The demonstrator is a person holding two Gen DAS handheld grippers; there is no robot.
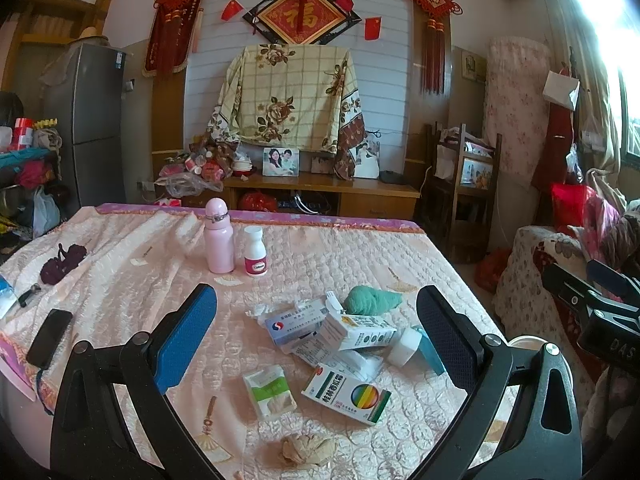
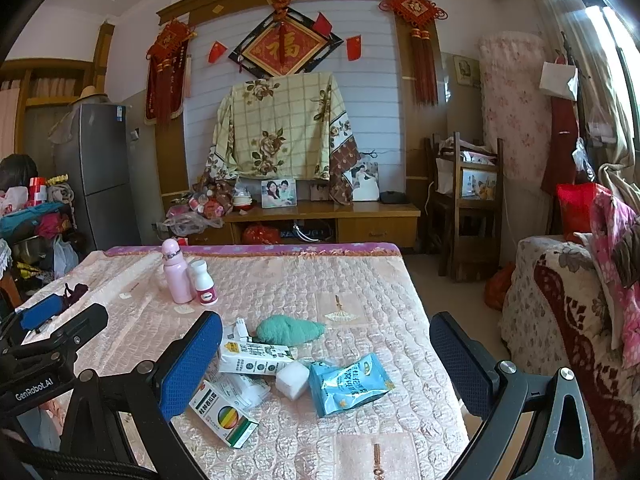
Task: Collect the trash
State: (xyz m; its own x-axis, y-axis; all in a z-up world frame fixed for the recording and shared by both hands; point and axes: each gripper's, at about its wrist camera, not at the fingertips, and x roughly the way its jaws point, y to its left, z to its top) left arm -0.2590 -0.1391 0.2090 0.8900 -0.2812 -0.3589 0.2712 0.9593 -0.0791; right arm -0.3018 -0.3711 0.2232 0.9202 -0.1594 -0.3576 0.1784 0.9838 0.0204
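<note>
Trash heap on the pink quilted table (image 1: 120, 264). Landmark: rainbow-printed white-and-green cardboard box (image 1: 346, 394). Left of it, flat white-green sachet (image 1: 270, 391); just behind, white cartons piled and touching; right of it, crinkled blue foil pouch (image 2: 349, 383).

Risk, as I judge it: the upright pink plastic bottle (image 1: 219, 237), far behind the box, is not trash; a wide reach could topple it. Overlapping cartons may drag neighbours.

Left hand-held gripper (image 1: 316, 336): spread wide, empty, touching nothing. Right hand-held gripper (image 2: 326, 364): likewise released, empty.

"GenRobot.AI" on left gripper body (image 2: 34, 395); "福" wall plaque (image 2: 285, 49)
</note>
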